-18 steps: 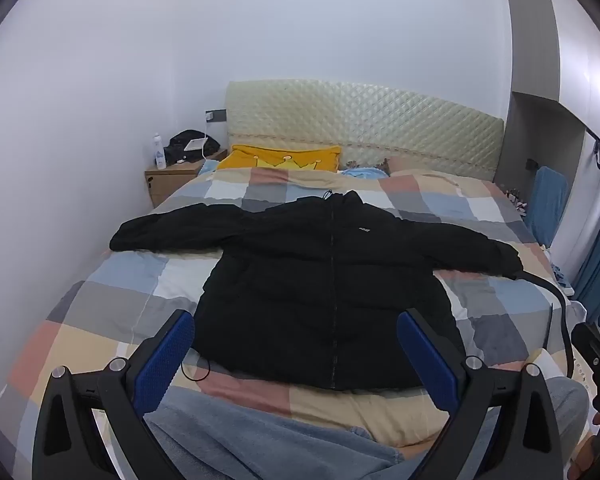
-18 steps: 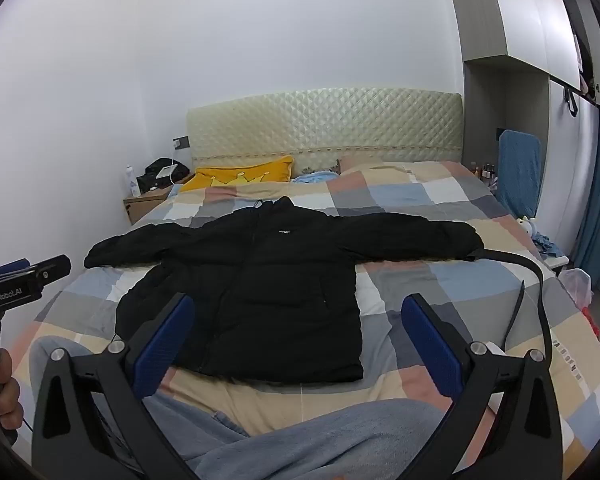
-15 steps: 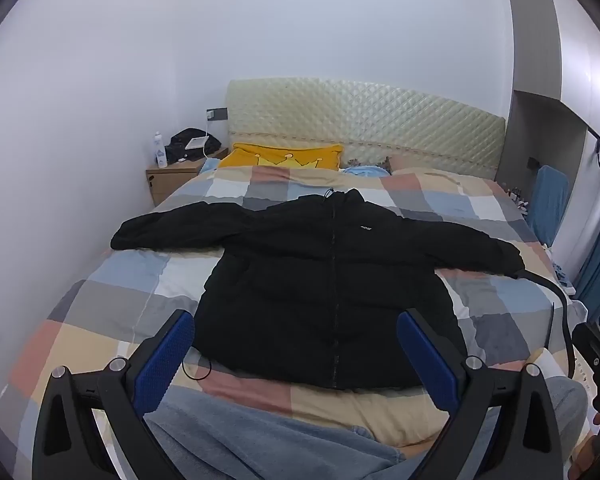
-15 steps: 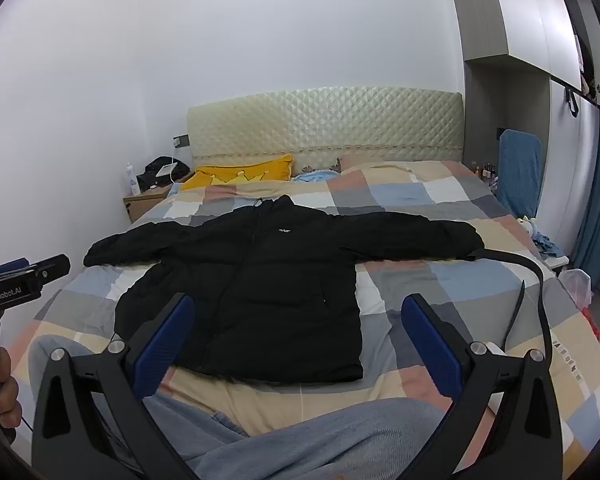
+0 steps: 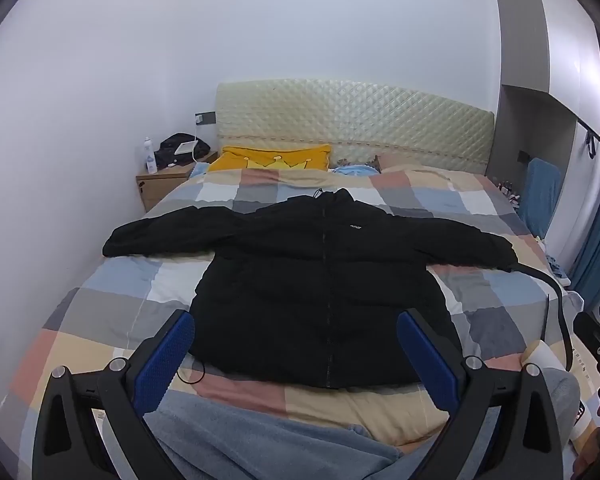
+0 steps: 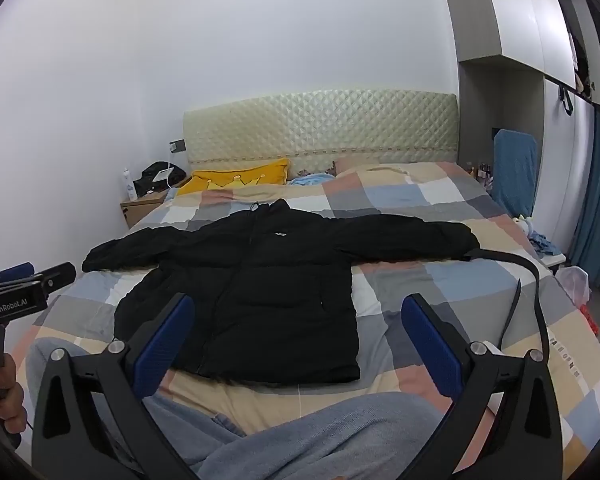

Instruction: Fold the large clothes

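Observation:
A black puffer jacket (image 5: 320, 280) lies flat, front up and zipped, on the checked bed cover (image 5: 112, 304), both sleeves spread out sideways. It also shows in the right wrist view (image 6: 260, 288). My left gripper (image 5: 296, 344) is open and empty, held above the jacket's hem near the foot of the bed. My right gripper (image 6: 296, 336) is open and empty, held above the hem's right part. The left gripper's body (image 6: 16, 300) shows at the left edge of the right wrist view.
A black belt or strap (image 6: 528, 292) curls on the bed right of the right sleeve. My legs in grey trousers (image 6: 320, 436) lie at the foot. A yellow pillow (image 5: 272, 158), headboard, a bedside table (image 5: 164, 184) with a bottle, and a wardrobe at right.
Both views have shifted very slightly; the jacket sits a touch lower in frame. Jacket and both open grippers are otherwise unchanged.

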Tool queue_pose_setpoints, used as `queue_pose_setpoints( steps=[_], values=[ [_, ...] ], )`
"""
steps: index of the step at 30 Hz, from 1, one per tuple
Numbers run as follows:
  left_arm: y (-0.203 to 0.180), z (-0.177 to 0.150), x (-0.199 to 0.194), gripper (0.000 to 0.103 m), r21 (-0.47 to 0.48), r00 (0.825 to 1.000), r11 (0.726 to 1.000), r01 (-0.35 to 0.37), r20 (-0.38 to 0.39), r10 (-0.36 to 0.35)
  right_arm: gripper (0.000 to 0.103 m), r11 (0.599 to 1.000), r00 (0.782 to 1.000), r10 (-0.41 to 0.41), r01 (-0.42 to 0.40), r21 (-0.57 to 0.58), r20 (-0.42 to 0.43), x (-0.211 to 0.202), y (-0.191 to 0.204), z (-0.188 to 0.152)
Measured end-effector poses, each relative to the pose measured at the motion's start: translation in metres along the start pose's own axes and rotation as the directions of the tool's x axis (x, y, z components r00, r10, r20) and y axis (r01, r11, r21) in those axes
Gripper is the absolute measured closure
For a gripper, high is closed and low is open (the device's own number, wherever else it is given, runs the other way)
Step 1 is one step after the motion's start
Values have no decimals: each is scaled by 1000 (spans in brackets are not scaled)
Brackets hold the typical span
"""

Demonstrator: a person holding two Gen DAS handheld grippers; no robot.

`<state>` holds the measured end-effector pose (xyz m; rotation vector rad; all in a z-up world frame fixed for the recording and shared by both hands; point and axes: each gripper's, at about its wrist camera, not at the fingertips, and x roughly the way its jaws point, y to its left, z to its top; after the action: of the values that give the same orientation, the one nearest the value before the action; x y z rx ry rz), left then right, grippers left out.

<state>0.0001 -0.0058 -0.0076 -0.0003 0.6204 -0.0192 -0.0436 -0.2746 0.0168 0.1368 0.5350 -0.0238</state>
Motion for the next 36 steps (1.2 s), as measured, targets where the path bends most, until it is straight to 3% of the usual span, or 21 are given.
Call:
queue_pose_setpoints(
  steps=[8, 24, 28, 36],
  values=[
    [0, 5, 5, 1, -12, 999, 999, 40, -9, -40, 0, 1000, 1000, 21, -22, 7, 5, 5, 2, -1],
    [-6, -2, 60, 1, 18, 996, 996, 85, -41, -84, 0, 998, 1000, -31, 31, -45, 3, 43, 14, -11],
    [-4, 0, 65, 1, 0, 993, 995, 101, -68, -101, 0, 1000, 1000, -7, 7, -13, -14, 48, 13, -10],
    [3, -5, 70, 1, -8, 993, 996, 88, -76, -88, 0, 1000, 999, -3, 3, -7, -36, 55, 17, -15]
  ],
)
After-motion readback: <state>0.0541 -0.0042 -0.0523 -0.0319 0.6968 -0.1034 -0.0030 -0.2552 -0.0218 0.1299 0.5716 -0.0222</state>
